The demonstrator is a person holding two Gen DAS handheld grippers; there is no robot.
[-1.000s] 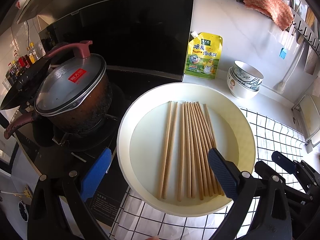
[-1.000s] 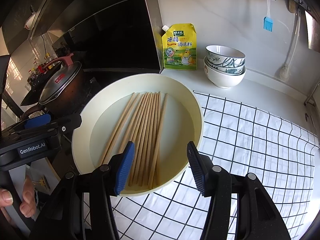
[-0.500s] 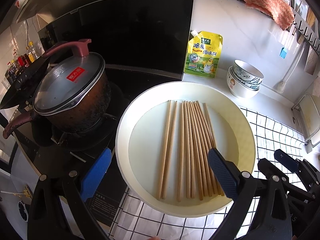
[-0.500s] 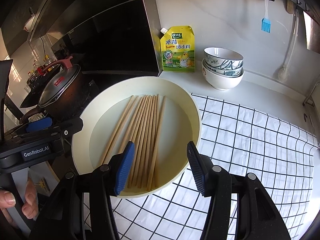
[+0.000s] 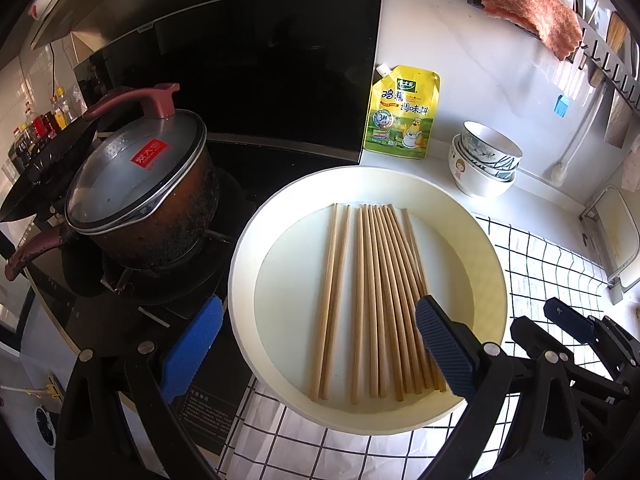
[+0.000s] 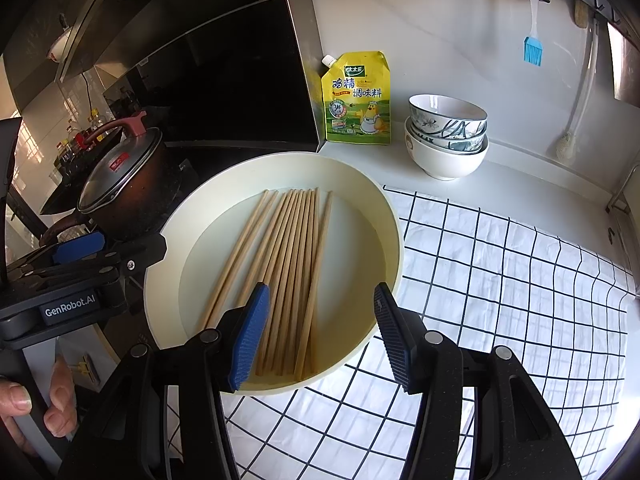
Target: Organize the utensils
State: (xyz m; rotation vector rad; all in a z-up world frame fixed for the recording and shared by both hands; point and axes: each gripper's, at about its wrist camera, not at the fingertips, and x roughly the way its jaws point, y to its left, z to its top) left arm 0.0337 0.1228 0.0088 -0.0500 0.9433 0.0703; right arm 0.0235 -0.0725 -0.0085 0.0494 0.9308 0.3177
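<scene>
Counter (image 6: 500,188): white, running along a white back wall; bare strip between the wall and the checked cloth.
Checked cloth (image 6: 500,280): white with black grid lines, wrinkled, covering the counter's near right part; largely free of objects to the right of the basin.
Stove (image 5: 132,300): black hob to the left of the counter, with dark glass panels behind it.
Pot (image 5: 148,204): dark, glass-lidded, red-brown handles, on the burner, near the basin's left rim but apart from it.
Basin (image 5: 486,252): round, cream, shallow; its left edge overhangs the stove, its right part lies on the cloth.
Chopsticks (image 5: 376,300): about a dozen wooden sticks flat on the basin floor, roughly parallel; two lie slightly apart on the left in the left wrist view.
Stacked bowls (image 6: 448,140): against the wall behind the cloth, well clear of the basin.
Seasoning pouch (image 6: 358,98): yellow, upright, leaning on the wall just left of the bowls.
Left gripper (image 5: 316,344): spread wide, empty; one pad over the stove edge, the other above the near ends of the chopsticks.
Right gripper (image 6: 322,336): about half open, holding nothing, above the basin's near rim and the stick ends.
Hand (image 6: 36,408): fingers wrapped on the left gripper's handle, seen in the right wrist view.
</scene>
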